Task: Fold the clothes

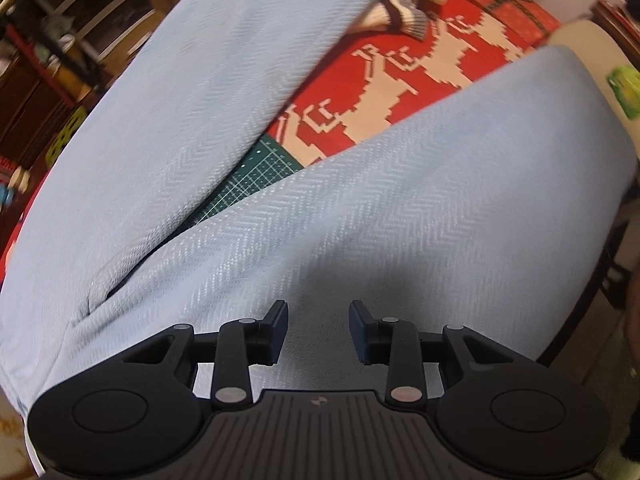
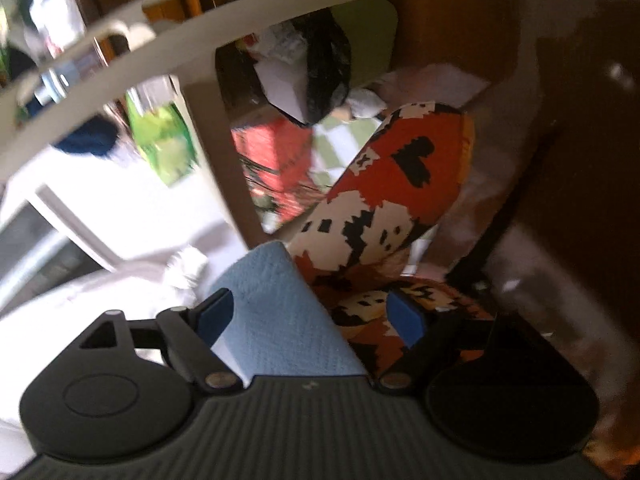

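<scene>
Fabric fills the left wrist view: a pale blue herringbone garment (image 1: 400,216) lies spread in two broad lobes across the desk, and the wedge-shaped gap between them shows a red-and-white patterned cloth (image 1: 400,92) and a green cutting mat (image 1: 256,172) underneath. By that split it is probably a pair of trousers with the legs parted, though the waist is out of view. The left gripper (image 1: 318,330) hovers over the nearer lobe with its fingers apart and nothing between them, placed as if to pinch or smooth the cloth directly below. A striped grey-and-white piece (image 1: 408,8), perhaps a sock, lies at the far edge of the red cloth.

The right gripper (image 2: 308,318) points off the desk toward a cluttered, motion-blurred room. Its fingers also stand wide apart; a strip of the blue garment (image 2: 276,312) runs between them, resting against the left finger (image 2: 216,316) without being clamped. A red, white and black patterned cushion (image 2: 384,200) lies beyond.

Whether the garment is laid out flat for folding or is already partly folded, these views do not settle.
</scene>
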Demonstrator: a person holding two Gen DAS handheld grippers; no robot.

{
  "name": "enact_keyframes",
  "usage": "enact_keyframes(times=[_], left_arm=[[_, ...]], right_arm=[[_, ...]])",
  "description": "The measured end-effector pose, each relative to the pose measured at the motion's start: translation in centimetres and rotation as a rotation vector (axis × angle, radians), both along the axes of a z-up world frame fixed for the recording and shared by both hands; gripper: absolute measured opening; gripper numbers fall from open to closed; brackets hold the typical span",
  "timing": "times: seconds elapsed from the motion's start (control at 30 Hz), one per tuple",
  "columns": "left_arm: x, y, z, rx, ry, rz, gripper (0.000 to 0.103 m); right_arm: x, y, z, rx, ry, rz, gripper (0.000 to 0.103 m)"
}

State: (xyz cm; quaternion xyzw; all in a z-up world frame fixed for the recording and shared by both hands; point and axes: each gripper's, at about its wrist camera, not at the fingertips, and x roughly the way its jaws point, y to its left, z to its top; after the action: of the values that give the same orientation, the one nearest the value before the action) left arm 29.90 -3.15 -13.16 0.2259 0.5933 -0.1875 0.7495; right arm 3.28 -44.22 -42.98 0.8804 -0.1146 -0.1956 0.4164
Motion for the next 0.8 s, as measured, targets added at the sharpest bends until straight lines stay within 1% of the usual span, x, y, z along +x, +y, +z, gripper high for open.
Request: enact_keyframes(times=[0.07,0.2,0.33,0.4,0.43,0.47,0.5,0.53,0.57,0.6,0.63,0.67,0.7,0.73,0.8], left_arm=[[0.0,0.5,-0.2,-0.003,-0.003,-0.035,0.033],[-0.2,1.6,0.0,-0.013,-0.025,-0.088,0.033],[-0.5,3.1,0.3,-0.020,-0.025,-0.097,0.033],[-0.8,3.7,0.3,-0.021,-0.024,-0.096,0.033],[-1.0,4.0,0.4,-0.023,-0.026,-0.095,0.033],[-1.1,4.2,0.4,-0.027,-0.028,-0.093,0.033],[-1.2,4.4,0.5,-0.031,-0.030,-0.091,0.033],[-1.4,4.6,0.5,-0.033,-0.031,-0.090,0.033],[-1.5,4.8,0.6,-0.033,-0.033,-0.088,0.033],[-1.7,5.0,0.6,-0.033,-0.034,-0.086,0.033],[-1.8,5.2,0.6,-0.032,-0.034,-0.081,0.033],[-1.9,5.4,0.6,-0.030,-0.036,-0.074,0.033],[-2.1,5.7,0.7,-0.028,-0.037,-0.065,0.033],[-2.2,6.0,0.7,-0.026,-0.038,-0.056,0.033],[-2.5,6.7,0.8,-0.013,-0.037,-0.039,0.033]], right_arm=[[0.8,0.5,-1.2,-0.011,-0.056,-0.050,0.086],[0.9,0.4,-0.5,-0.067,-0.137,-0.117,0.086],[1.1,0.4,0.2,-0.125,-0.216,-0.183,0.085],[0.5,-0.3,2.3,-0.175,-0.200,-0.151,0.083],[0.2,-0.6,3.3,-0.200,-0.192,-0.135,0.079],[0.2,-1.1,4.3,-0.225,-0.174,-0.105,0.076],[-0.1,-1.7,5.4,-0.254,-0.133,-0.057,0.070],[0.1,-2.4,6.3,-0.287,-0.061,0.008,0.058],[0.4,-3.1,7.3,-0.319,0.010,0.071,0.051],[0.9,-3.7,7.7,-0.334,0.061,0.120,0.035],[1.5,-4.3,8.2,-0.348,0.112,0.169,0.026],[2.1,-4.9,8.7,-0.361,0.162,0.217,0.026],[2.0,-5.2,9.3,-0.372,0.192,0.241,0.017],[2.0,-5.4,9.8,-0.383,0.223,0.265,0.005],[1.9,-5.9,11.0,-0.405,0.284,0.314,0.005]])
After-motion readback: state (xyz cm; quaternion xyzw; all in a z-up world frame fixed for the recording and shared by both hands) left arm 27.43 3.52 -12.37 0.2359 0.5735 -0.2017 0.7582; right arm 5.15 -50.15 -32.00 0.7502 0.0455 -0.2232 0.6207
